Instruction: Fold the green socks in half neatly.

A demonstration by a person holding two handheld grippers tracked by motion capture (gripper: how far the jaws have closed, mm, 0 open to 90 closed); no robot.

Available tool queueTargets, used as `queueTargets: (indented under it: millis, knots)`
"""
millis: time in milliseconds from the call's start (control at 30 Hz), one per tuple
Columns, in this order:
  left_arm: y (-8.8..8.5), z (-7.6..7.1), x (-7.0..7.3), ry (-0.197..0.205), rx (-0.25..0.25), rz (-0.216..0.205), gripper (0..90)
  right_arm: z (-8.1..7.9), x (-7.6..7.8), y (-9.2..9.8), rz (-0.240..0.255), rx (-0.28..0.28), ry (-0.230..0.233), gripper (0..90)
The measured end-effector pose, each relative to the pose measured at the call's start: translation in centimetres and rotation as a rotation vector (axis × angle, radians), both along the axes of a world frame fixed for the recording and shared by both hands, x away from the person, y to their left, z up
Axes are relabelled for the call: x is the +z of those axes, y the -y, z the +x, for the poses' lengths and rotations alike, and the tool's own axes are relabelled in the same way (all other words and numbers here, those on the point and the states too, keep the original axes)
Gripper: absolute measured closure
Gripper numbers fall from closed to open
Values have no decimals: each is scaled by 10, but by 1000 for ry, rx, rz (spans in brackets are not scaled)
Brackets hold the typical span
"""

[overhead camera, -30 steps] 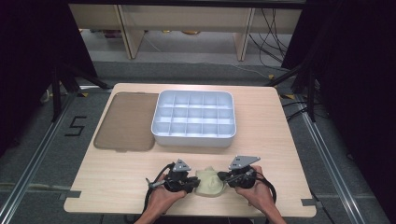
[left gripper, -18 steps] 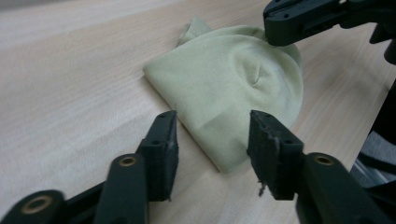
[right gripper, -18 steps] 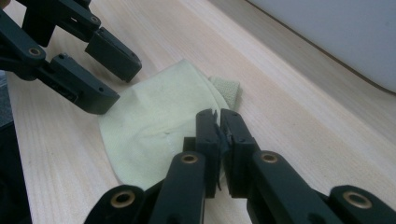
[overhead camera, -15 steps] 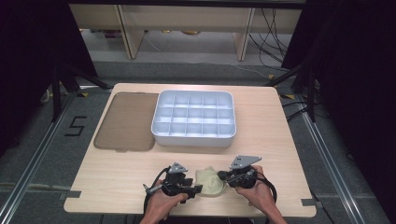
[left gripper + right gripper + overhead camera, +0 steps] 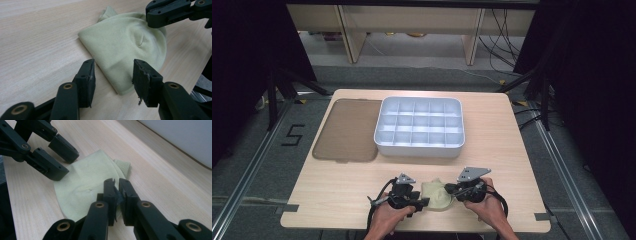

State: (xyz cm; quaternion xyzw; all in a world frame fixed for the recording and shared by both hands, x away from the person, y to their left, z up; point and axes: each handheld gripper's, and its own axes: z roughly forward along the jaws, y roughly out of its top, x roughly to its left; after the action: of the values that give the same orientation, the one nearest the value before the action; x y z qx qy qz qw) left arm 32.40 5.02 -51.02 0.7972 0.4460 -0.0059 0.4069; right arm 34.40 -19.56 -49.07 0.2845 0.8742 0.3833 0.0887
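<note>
A pale yellow-green folded cloth (image 5: 437, 196) lies on the wooden table near its front edge, between my two grippers. My left gripper (image 5: 424, 202) is open. Its jaws have just been closing a little, and the cloth's near corner (image 5: 120, 82) lies between the pads (image 5: 88, 77) without touching them. My right gripper (image 5: 117, 185) is shut on the cloth's right edge (image 5: 85, 182), which puckers at the pinch. The right gripper (image 5: 162, 16) also shows over the cloth's far side, and the open left gripper (image 5: 62, 157) hovers at the cloth's other end.
A white tray (image 5: 419, 150) divided into several compartments stands mid-table, behind the cloth. A flat brown lid (image 5: 346, 131) lies to its left. The table's front edge runs just below both hands.
The left gripper's jaws, close together a second ago, now stand apart around the cloth's corner. Both hands and the cloth stay where they were.
</note>
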Motion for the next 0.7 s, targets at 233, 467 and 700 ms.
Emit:
queueTargets:
  millis: [233,467,700]
  knots:
    - [6,1,0,40,-35,47,583,0,0,0,6,1,-3,843]
    - [8,-1,-2,69,-31,65,716,0,2,3,9,-16,3,842]
    - [5,1,-4,39,-7,-8,810,0,2,4,18,-9,-5,842]
